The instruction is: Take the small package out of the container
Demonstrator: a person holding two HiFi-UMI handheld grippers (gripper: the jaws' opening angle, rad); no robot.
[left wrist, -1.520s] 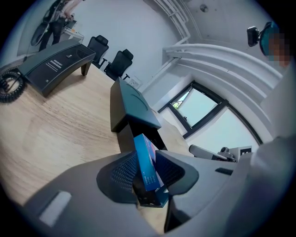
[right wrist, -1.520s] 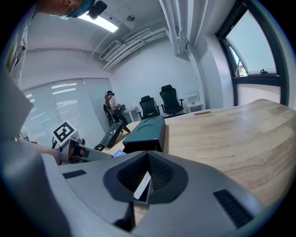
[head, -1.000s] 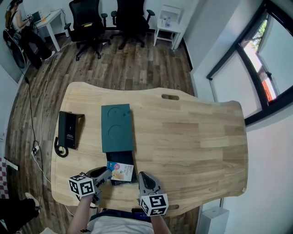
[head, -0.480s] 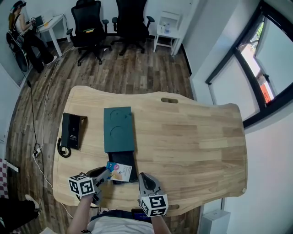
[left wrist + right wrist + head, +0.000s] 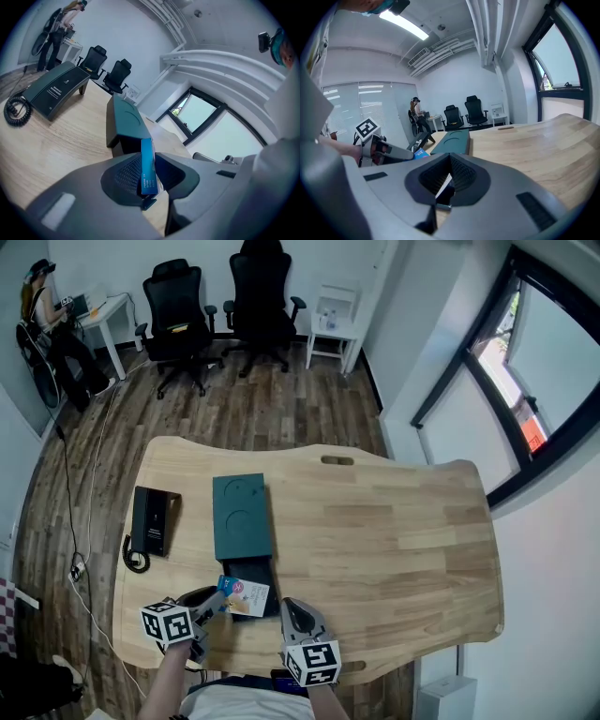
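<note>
Risk: the thin, flat blue-and-white package (image 5: 147, 161) is pinched edge-on by the left gripper (image 5: 219, 598). A shallow bite could let it pivot or slip back into the open black box (image 5: 255, 571), whose near end it hangs over. Package looks stiff, glossy, printed. The right gripper (image 5: 450, 157) is pressed together, empty. Teal lid (image 5: 242, 515) lies beyond.

Matt wood table (image 5: 394, 540), glossy pkg (image 5: 246, 594), matt teal container (image 5: 241, 517)

Phone (image 5: 150, 520) left of container (image 5: 242, 518)
</note>
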